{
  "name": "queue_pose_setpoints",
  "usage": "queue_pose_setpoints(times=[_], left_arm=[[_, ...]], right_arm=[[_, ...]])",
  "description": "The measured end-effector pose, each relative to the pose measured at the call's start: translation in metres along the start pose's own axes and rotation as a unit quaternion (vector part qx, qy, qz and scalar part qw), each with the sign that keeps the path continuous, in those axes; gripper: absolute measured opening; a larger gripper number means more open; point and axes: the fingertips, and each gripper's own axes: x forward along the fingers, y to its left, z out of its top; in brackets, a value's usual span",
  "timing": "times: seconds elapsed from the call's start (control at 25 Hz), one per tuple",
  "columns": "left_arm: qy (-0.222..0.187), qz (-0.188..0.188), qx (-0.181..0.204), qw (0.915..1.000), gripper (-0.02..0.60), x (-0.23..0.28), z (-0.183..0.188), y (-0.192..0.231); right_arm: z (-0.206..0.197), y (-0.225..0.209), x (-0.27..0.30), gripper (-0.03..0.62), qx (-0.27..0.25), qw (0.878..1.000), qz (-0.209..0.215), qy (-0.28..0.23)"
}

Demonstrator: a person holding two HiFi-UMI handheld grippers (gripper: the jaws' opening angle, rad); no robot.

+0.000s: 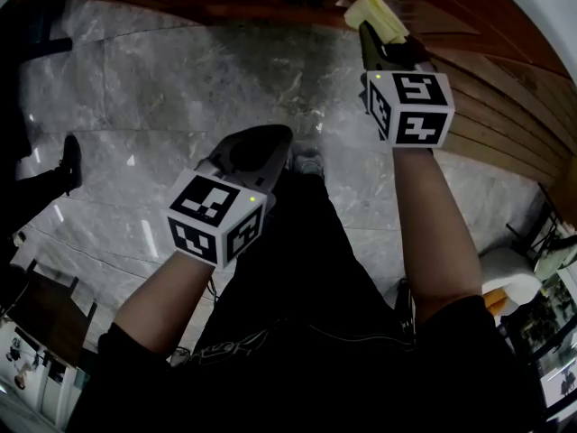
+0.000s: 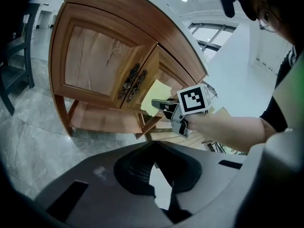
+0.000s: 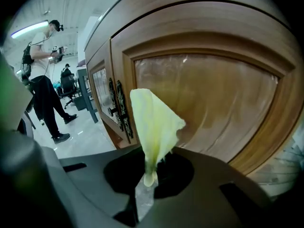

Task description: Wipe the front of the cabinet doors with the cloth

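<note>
A: Can we read any writing?

B: Only faint pale lettering (image 1: 230, 345) on the dark trousers (image 1: 297, 260), too warped for us to read. The black-and-white square markers (image 1: 410, 106) carry patterns, not words.

A: And the cloth?

B: We see a pale yellow cloth (image 3: 154, 122), thin and creased, bunched to a point where the right hand-held gripper (image 3: 148, 175) pinches it tight. It fans upward in front of the glossy panel of the right-hand wooden cabinet door (image 3: 213, 94), near the dark ornate metal handles (image 3: 118, 108). We cannot tell whether it touches the wood.

A: The other side?

B: The left hand-held gripper (image 2: 159, 184) is closed on nothing, low over the grey marble floor (image 1: 180, 79).
</note>
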Motion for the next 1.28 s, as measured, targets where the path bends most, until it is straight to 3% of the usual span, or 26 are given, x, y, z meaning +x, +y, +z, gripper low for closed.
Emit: queue_pose_setpoints(times=[0.64,1.28], left_arm=[[0.030,-0.025,0.026,0.9989,0.006,0.033,-0.006,-0.048],[0.058,-0.045,0.061,0.9955,0.006,0.059,-0.013,-0.088]], right_arm=[[-0.027,-0.069,-0.042,0.041,0.021,0.998,-0.058,-0.008],[-0.069,-0.148,-0.094,0.041,0.093,0.986,-0.140,-0.015]])
